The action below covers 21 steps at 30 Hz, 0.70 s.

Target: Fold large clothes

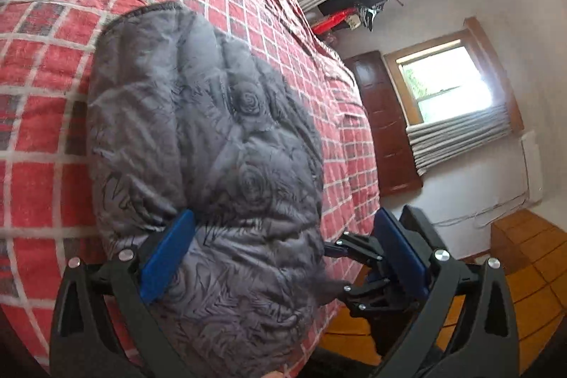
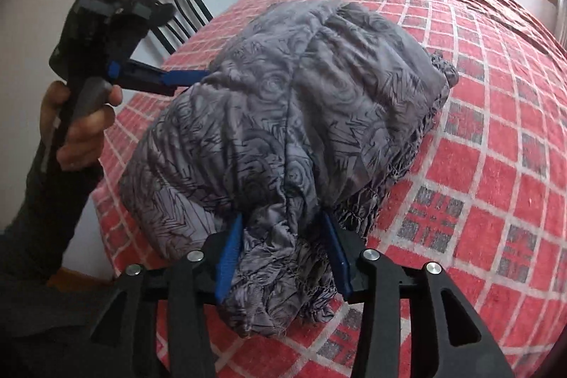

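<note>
In the left wrist view, the grey garment (image 1: 209, 165) fills the centre and lower middle of the frame as a thick, puffy bundle lying on the red checked bedspread (image 1: 53, 137). The left gripper (image 1: 280, 257) stands wide: its left blue pad (image 1: 166, 257) lies against the cloth's side, while the right one sits clear of the fabric at lower right, so nothing is clamped. The right gripper (image 1: 358, 271) shows only partly behind that pad, and this view does not settle how it stands. In the right wrist view, the same bundle runs from the bottom centre up toward the upper middle, stacked in several layers with a gathered, ruffled edge at the right. The right gripper (image 2: 283, 250) has its two blue pads (image 2: 228, 257) pressed into a bunched end of the cloth at the bottom centre, gripping it. At the left of the frame, a hand (image 2: 81, 126) holds the left gripper (image 2: 191, 75), whose tips touch the bundle's far side. The fold looks well along, judging by the stacked layers; the step in hand seems to be settling or squaring the pile. The next move likely calls for releasing the bunched end without dragging the layers apart. The fabric appears soft, crinkled and printed with dark swirls.
</note>
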Motion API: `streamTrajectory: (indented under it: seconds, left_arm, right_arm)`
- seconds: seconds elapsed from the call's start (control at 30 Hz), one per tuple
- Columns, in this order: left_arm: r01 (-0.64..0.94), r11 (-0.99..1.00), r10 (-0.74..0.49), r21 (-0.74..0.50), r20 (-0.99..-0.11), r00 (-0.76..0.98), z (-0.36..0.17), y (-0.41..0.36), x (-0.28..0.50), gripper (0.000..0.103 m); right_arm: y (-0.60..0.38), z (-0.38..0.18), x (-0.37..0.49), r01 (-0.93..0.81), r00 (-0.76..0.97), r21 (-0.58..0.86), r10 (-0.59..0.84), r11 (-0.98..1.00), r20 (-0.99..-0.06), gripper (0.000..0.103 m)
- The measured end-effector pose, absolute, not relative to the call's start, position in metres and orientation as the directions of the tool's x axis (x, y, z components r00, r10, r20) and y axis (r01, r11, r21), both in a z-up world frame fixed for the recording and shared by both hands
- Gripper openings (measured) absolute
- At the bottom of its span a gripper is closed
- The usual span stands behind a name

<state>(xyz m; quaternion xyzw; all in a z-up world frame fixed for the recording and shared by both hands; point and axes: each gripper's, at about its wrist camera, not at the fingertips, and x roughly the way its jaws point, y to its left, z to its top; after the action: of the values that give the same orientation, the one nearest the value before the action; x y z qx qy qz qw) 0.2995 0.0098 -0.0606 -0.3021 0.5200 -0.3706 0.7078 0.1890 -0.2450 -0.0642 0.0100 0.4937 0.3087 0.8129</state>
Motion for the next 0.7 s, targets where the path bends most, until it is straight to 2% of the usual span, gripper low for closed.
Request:
streamTrajectory:
  seconds: [0.1,0.17,0.2,0.23,0.33,0.37,0.43,0.6,0.7]
  left_arm:
    - [0.205,0.65,-0.754,-0.732,-0.584,0.301,-0.041,0.029,0.279,0.1]
    - [0.222,0.761,-0.639,-0.61,-0.643,0.423,-0.021,0.038,0.253,0.1]
    - [0.221,0.807,-0.58,-0.548,-0.667,0.467,-0.012,0.038,0.244,0.1]
    - [0.205,0.883,-0.462,-0.423,-0.704,0.539,-0.005,0.037,0.224,0.1]
    - [0.194,0.948,-0.317,-0.252,-0.712,0.626,0.008,0.044,0.184,0.1]
    - [0.18,0.958,-0.285,-0.222,-0.708,0.646,0.01,0.045,0.17,0.1]
    - [0.143,0.97,-0.24,-0.195,-0.712,0.66,0.009,0.052,0.147,0.1]
    - [0.067,0.994,-0.113,-0.092,-0.727,0.677,0.011,0.059,0.102,0.1]
    - [0.061,0.992,-0.125,-0.114,-0.717,0.686,0.017,0.061,0.083,0.1]
  right_arm:
    - [-0.256,-0.056,0.179,-0.473,0.333,0.366,0.548,0.801,-0.767,0.059]
    - [-0.266,-0.046,0.166,-0.441,0.381,0.364,0.538,0.82,-0.752,0.096]
    - [-0.271,-0.041,0.159,-0.409,0.434,0.336,0.505,0.849,-0.746,0.1]
    - [-0.275,-0.036,0.153,-0.386,0.471,0.318,0.482,0.866,-0.739,0.099]
    - [-0.283,-0.03,0.137,-0.24,0.579,0.17,0.282,0.956,-0.765,0.099]
    - [-0.28,-0.028,0.133,-0.173,0.606,0.074,0.165,0.982,-0.778,0.099]
    - [-0.273,-0.028,0.129,-0.161,0.571,-0.021,0.076,0.987,-0.818,0.099]
    - [-0.28,-0.025,0.098,-0.143,0.593,0.082,0.152,0.986,-0.791,0.099]
    - [-0.264,-0.022,0.093,-0.166,0.578,0.054,0.142,0.985,-0.804,0.099]
